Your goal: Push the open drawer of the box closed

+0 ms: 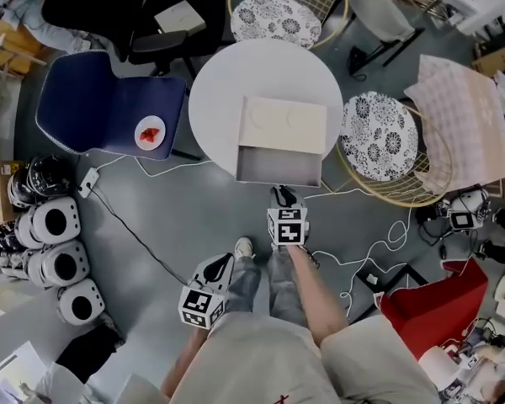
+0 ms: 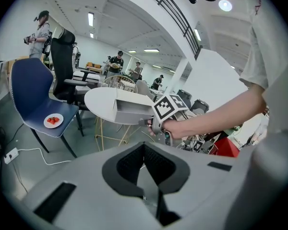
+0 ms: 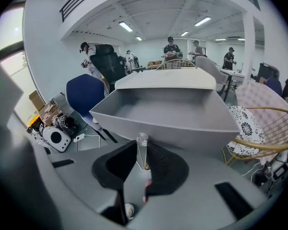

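A cream box (image 1: 284,124) lies on the round white table (image 1: 227,82), its grey drawer (image 1: 279,165) pulled out toward me and empty. My right gripper (image 1: 282,196) sits just before the drawer's front wall (image 3: 182,133). Its jaws (image 3: 142,163) stand narrow, with a small clear piece (image 3: 142,150) pinched between the pads; whether it belongs to the drawer I cannot tell. My left gripper (image 1: 219,268) hangs lower and to the left, away from the table, shut and empty (image 2: 144,146). The left gripper view shows the drawer (image 2: 132,110) with the right gripper (image 2: 146,122) at it.
A blue chair (image 1: 93,108) left of the table bears a plate of strawberries (image 1: 150,133). Wire chairs with patterned cushions (image 1: 379,137) (image 1: 276,17) flank the table. Cables (image 1: 370,251) cross the floor. White round devices (image 1: 55,242) sit far left, a red box (image 1: 429,305) at the right.
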`<state>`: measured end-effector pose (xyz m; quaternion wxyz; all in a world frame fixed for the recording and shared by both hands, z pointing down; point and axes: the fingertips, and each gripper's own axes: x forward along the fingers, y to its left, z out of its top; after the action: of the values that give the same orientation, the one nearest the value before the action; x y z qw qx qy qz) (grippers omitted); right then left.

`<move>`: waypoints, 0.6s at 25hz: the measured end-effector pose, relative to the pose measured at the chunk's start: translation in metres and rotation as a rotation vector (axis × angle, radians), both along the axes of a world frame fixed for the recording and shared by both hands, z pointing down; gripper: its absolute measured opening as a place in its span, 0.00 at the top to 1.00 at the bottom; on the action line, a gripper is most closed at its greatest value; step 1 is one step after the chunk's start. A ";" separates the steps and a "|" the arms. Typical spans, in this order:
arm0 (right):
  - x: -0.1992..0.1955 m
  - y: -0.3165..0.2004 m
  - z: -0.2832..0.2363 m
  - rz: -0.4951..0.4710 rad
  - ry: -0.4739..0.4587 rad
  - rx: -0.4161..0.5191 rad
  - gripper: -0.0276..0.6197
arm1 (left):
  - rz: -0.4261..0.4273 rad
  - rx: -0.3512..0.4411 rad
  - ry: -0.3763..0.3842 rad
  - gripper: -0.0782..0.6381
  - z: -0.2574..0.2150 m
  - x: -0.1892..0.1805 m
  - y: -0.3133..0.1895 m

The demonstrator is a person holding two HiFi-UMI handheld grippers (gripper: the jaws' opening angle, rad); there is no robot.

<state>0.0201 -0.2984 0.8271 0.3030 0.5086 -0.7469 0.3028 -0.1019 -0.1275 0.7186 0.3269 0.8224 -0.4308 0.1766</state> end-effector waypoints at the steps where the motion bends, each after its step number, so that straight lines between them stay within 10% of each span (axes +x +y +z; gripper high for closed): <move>1: -0.001 -0.001 0.000 -0.001 0.001 0.003 0.84 | -0.001 -0.001 0.000 0.87 0.001 -0.001 0.000; 15: -0.002 -0.016 -0.004 0.006 0.012 -0.008 0.85 | -0.007 -0.006 0.008 0.87 0.001 0.000 -0.011</move>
<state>0.0178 -0.3147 0.8236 0.3085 0.5115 -0.7423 0.3037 -0.1020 -0.1387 0.7198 0.3318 0.8206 -0.4317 0.1736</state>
